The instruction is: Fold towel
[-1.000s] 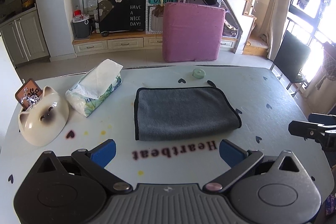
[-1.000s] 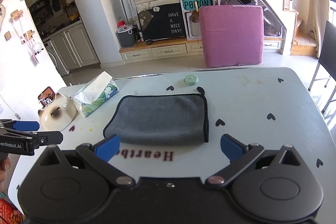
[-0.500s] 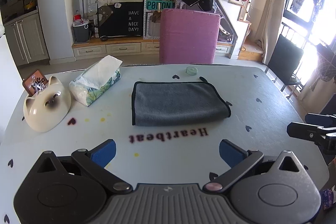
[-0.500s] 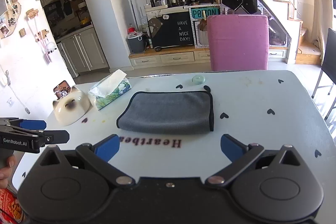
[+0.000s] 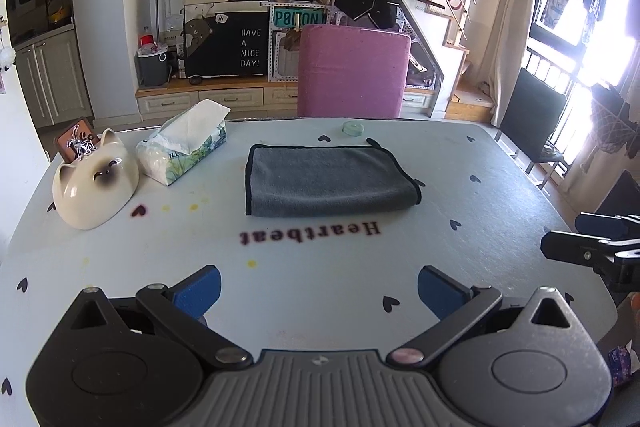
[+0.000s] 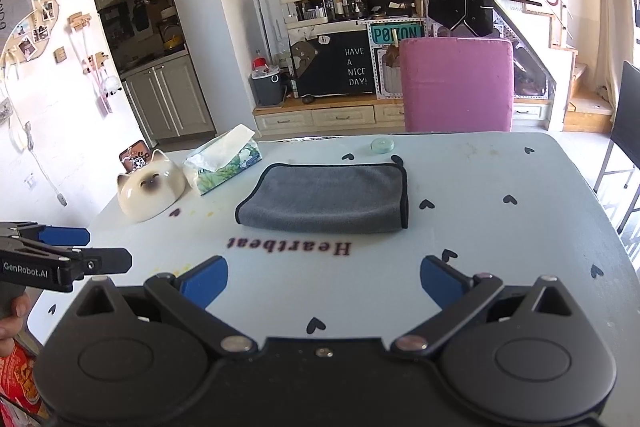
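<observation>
A grey towel [image 5: 326,181] with black trim lies folded flat on the white table [image 5: 320,267], beyond the "Heartbeat" lettering; it also shows in the right wrist view [image 6: 326,199]. My left gripper [image 5: 319,291] is open and empty, held above the table's near part, well short of the towel. My right gripper [image 6: 324,281] is open and empty too, also back from the towel. Each gripper shows at the edge of the other's view: the right one [image 5: 588,247], the left one [image 6: 68,259].
A cat-shaped ceramic bowl [image 5: 94,183] and a tissue pack [image 5: 184,149] stand left of the towel. A small green round object [image 5: 353,127] lies behind it. A pink chair [image 5: 354,71] stands at the table's far edge, a dark chair [image 5: 532,123] at the right.
Both grippers have drawn back and up from the towel, which now looks smaller and farther away. The towel has not moved. Both grippers stay open.
</observation>
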Demonstrator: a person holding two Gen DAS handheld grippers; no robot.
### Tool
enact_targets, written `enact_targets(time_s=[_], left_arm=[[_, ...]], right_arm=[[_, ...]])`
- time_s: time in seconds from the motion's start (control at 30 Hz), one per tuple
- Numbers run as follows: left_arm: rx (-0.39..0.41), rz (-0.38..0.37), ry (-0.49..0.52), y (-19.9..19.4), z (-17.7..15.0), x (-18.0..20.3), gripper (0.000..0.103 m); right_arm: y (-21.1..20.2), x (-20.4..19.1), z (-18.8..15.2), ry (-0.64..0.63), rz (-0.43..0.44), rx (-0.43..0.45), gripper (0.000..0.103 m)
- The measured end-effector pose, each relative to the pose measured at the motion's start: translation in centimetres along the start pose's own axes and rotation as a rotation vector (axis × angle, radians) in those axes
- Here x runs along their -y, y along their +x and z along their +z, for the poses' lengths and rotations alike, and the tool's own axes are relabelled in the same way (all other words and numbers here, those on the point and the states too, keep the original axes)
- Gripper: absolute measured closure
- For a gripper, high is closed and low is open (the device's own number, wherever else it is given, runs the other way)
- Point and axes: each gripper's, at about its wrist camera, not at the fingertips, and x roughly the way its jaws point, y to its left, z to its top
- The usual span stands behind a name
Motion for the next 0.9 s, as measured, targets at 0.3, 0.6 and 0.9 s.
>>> enact_targets(time_s=[0.3, 0.6, 0.9], left_arm=[[0.007, -0.024, 0.003, -2.2, -1.6, 0.3, 0.0], [0.025, -0.059, -0.001, -4.1, -3.3, 0.2, 0.0], [0.018, -0.088, 0.003, -5.1, -5.0, 0.1, 0.0]], right_arm=[[-2.5, -0.2, -1.4, -0.013, 0.015, 0.006, 0.001], [-4.2, -0.1, -2.8, -0.004, 0.023, 0.002, 0.001], [-5.9, -0.1, -4.1, 0.015, 0.054, 0.001, 0.001]])
